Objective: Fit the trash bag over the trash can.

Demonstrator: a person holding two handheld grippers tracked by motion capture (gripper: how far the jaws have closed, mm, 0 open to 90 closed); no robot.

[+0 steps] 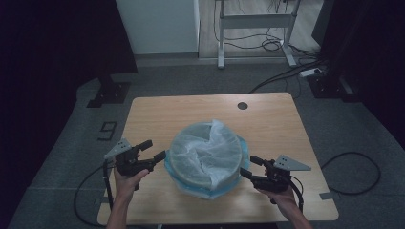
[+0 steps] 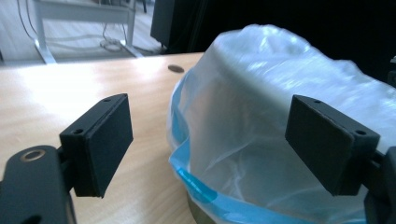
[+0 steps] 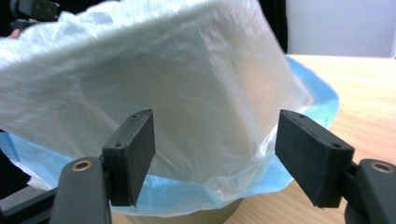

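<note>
A round bin (image 1: 203,167) stands on the wooden table (image 1: 157,114), draped with a translucent white plastic bag (image 1: 205,148) whose blue band (image 1: 174,171) hangs around the rim. My left gripper (image 1: 154,149) is open just left of the bin, jaws pointing at it. In the left gripper view the white bag (image 2: 261,107) and blue band (image 2: 201,182) lie between the wide-apart pads (image 2: 105,140). My right gripper (image 1: 252,167) is open at the bin's right side. In the right gripper view the bag (image 3: 177,79) and blue band (image 3: 177,193) fill the space ahead of the jaws.
A dark round grommet hole (image 1: 242,105) sits near the table's far edge. Beyond the table are a white desk frame (image 1: 255,21), cables and a power strip (image 1: 310,72) on the floor. A dark stand base (image 1: 109,93) is at the far left.
</note>
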